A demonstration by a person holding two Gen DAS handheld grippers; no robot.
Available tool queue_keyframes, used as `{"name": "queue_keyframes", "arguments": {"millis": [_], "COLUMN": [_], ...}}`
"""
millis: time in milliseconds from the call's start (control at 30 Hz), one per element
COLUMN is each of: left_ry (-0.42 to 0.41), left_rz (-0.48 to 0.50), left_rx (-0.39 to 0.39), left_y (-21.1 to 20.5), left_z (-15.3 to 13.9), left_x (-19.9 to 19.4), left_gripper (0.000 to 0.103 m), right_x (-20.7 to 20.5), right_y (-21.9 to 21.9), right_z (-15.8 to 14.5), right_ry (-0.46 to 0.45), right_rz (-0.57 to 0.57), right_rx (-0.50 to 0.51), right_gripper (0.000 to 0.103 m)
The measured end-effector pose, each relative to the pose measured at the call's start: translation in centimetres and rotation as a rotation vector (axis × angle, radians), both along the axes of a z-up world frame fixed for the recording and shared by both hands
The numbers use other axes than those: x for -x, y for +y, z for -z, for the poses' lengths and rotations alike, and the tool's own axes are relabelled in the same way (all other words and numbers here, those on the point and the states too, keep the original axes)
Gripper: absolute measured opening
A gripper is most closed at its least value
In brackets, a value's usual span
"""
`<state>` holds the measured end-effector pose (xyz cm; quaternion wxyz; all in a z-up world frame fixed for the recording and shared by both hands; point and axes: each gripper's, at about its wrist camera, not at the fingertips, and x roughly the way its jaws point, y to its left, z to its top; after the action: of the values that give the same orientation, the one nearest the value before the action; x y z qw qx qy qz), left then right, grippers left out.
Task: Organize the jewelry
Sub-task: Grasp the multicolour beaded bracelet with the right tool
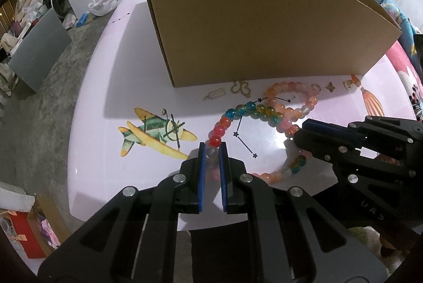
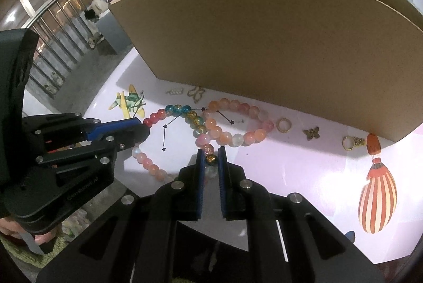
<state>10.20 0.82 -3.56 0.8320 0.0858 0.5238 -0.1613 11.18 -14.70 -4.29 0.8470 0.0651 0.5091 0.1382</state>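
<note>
Multicoloured bead strand (image 2: pixel 185 115), seemingly glass, on pink table (image 2: pixel 304 177).

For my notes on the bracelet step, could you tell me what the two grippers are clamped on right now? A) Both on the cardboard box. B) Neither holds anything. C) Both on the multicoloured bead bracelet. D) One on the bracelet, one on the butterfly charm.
C: the left gripper pinches beads at one side of the multicoloured bead bracelet, and the right gripper pinches a bead at its other side.
</note>
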Motion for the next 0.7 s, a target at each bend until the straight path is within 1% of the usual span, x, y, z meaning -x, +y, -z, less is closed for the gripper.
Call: {"name": "queue_keyframes", "arguments": {"millis": [200,700], "left_ry": [-0.001,-0.003], "left_rz": [0.0,0.003], "left_rx": [-0.001,-0.007], "left_y": [-0.03,-0.08], "left_z": [0.01,-0.14], "left_x": [-0.01,0.05], "left_gripper": [0.009,0.009], "right_x": [0.05,0.18], "right_y": [-0.66,-0.77], "right_z": [0.04,0.05], "right_ry": [0.008,0.011], "right_rz": [0.01,0.021], "right_rx": [-0.029,-0.037], "right_gripper": [0.01,0.01]}}
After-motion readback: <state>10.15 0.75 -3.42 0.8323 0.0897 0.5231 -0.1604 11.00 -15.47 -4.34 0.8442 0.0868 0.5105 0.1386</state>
